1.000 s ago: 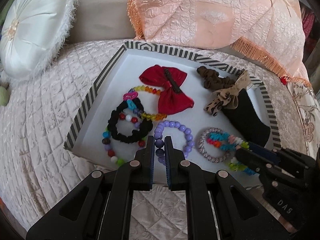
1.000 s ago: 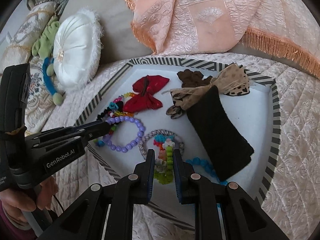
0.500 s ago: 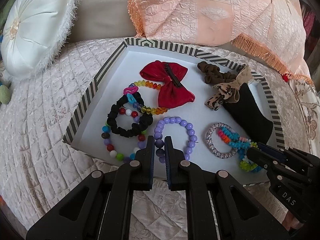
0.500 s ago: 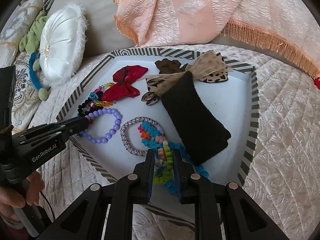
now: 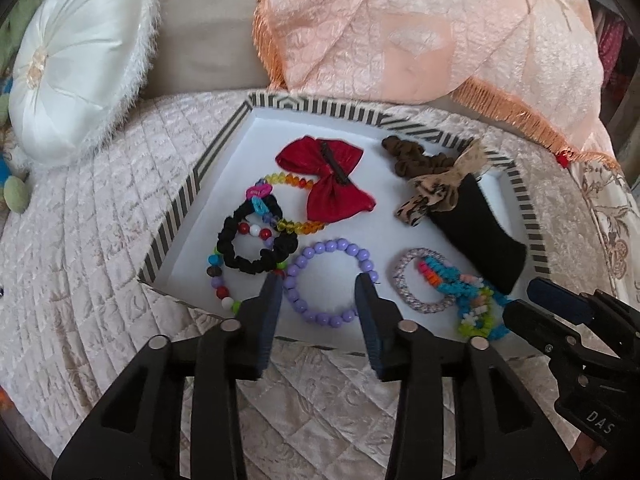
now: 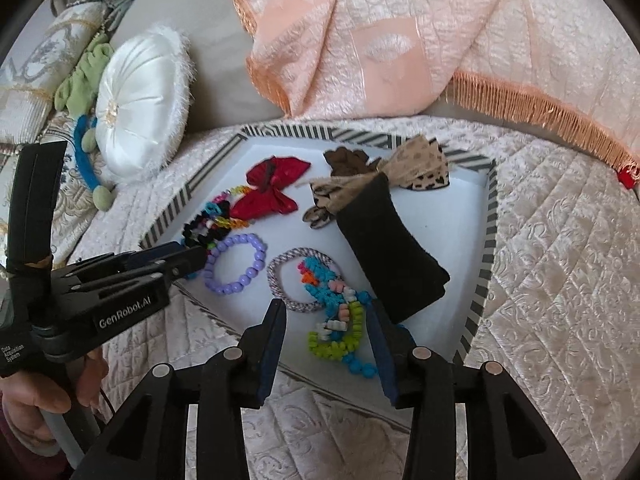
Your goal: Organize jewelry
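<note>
A white tray with a striped rim (image 5: 176, 216) lies on the quilted bed and holds the jewelry. My left gripper (image 5: 319, 280) hovers over the tray's near edge with its jaws opening. The purple bead bracelet (image 5: 320, 315) lies flat between them, untouched by the pads. My right gripper (image 6: 326, 306) is opening too. A tangle of turquoise, green and orange bead strands (image 6: 340, 320) rests on the tray between its fingers, overlapping a grey braided ring (image 6: 280, 280). Each gripper shows in the other's view, the left gripper (image 6: 188, 256) and the right gripper (image 5: 520, 300).
Further back on the tray are a red bow (image 5: 328, 188), a black scrunchie (image 5: 240, 258) over coloured bead bracelets, a leopard-print bow (image 5: 432, 192), a brown scrunchie (image 5: 404, 156) and a black cloth (image 5: 476, 240). A white round cushion (image 5: 80, 80) and a peach fringed pillow (image 5: 420, 32) sit behind.
Both grippers have gone from shut to open. The left let go of the purple bracelet and the right let go of the bead strands. The right gripper has lifted back a little.
</note>
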`<state>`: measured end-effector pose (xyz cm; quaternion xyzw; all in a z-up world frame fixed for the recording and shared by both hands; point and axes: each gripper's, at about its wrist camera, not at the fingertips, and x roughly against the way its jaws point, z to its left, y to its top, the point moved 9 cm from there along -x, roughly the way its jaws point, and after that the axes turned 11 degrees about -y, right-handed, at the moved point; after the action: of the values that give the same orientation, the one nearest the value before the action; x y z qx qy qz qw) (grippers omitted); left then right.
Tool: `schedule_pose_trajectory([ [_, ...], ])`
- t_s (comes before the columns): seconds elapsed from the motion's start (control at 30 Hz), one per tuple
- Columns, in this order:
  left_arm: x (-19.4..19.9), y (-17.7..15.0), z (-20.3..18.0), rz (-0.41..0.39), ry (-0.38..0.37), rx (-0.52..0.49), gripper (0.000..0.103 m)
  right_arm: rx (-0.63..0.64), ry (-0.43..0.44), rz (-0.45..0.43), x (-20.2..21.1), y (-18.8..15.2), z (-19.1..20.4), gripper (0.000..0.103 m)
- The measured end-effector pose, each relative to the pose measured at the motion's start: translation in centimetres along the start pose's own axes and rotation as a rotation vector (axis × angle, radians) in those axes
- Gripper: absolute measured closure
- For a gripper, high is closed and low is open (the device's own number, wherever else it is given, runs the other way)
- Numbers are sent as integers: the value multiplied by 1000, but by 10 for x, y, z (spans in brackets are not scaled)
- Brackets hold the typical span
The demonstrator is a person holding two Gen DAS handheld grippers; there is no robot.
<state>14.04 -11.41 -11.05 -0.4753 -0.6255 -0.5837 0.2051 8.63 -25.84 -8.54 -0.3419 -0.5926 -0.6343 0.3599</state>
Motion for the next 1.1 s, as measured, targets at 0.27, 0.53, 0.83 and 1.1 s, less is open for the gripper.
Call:
schedule_pose_trajectory([
  [0.27,34,7,-16,-78,29,-53,59,-26,-10,-68,24,6,4,62],
  [0.53,69,8,-24,-160,55,-78,59,-48,-64,-144,52,14,1,61],
  [0.83,101,7,-26,-259,70,-82,59,-42,-124,-240,83,19,16,50],
  [1.1,122,19,-24,-307,63,-52,59,-26,-167,-302,100,28,26,46],
])
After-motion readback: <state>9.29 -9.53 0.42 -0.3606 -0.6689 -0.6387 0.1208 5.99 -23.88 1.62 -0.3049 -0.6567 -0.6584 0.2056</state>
